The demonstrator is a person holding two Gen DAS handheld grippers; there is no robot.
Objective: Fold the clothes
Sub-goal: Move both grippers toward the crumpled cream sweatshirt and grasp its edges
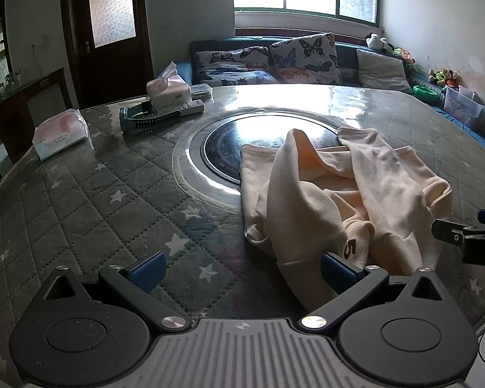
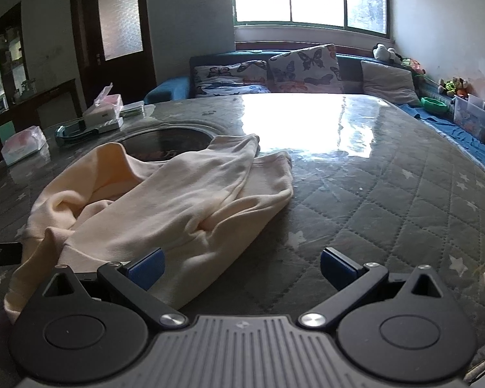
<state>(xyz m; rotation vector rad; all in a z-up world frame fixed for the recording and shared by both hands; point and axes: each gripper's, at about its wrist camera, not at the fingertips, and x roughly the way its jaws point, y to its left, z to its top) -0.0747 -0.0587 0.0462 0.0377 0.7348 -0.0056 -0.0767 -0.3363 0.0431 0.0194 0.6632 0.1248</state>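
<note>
Between our two grippers, on the round table with its grey quilted star-patterned cover (image 1: 97, 200), lies the crumpled cream-coloured cotton garment (image 1: 339, 194), heaped and unfolded, partly over the dark glass inset at the table's centre (image 1: 242, 142). From the left gripper (image 1: 242, 273) the garment sits ahead and to the right, its near hem touching the right blue pad (image 1: 336, 271); from the right gripper (image 2: 241, 270) it sits ahead and to the left (image 2: 165, 203), its near edge under the left pad (image 2: 147, 266). Both sets of jaws stand wide apart and hold nothing. We judge the garment's long axis to run from the near hem away toward the window, slanting to the right, with both grippers about equally near the hem. We would each take a corner of that near edge, though the bunched folds may hide the true corners.
</note>
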